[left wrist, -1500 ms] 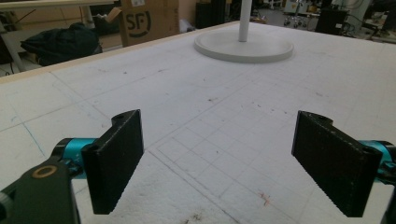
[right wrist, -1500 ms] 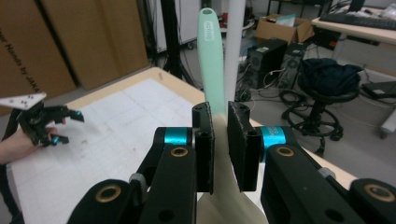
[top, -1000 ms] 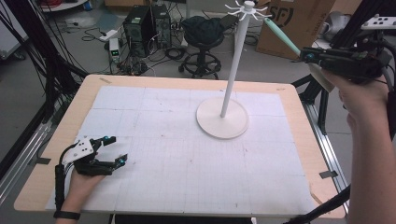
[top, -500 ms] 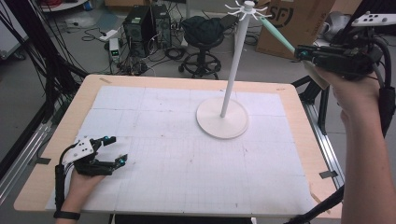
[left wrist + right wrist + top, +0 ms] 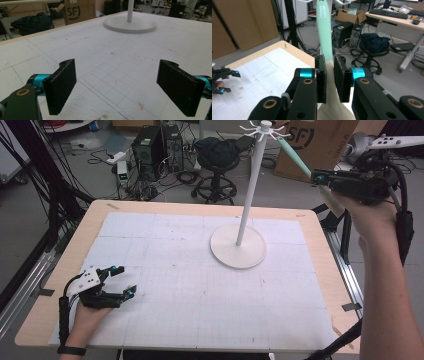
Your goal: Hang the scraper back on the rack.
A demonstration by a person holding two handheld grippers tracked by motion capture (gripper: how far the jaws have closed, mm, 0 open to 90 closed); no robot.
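Now the right gripper (image 5: pixel 329 75) is raised beside the table's right edge, its jaws clamped on a long tool with a mint-green handle (image 5: pixel 323 30) and a cream lower part. The tool's far end is cut off at the top of the right gripper view, and the small mark on its handle cannot be read. The handle tip (image 5: pixel 292 156) reaches near the hooks of the white stand (image 5: pixel 250 195). The left gripper (image 5: pixel 117 85) rests low on the white mat (image 5: pixel 190 290), jaws wide apart, holding nothing. A cardboard box (image 5: pixel 320 142) behind shows "SF".
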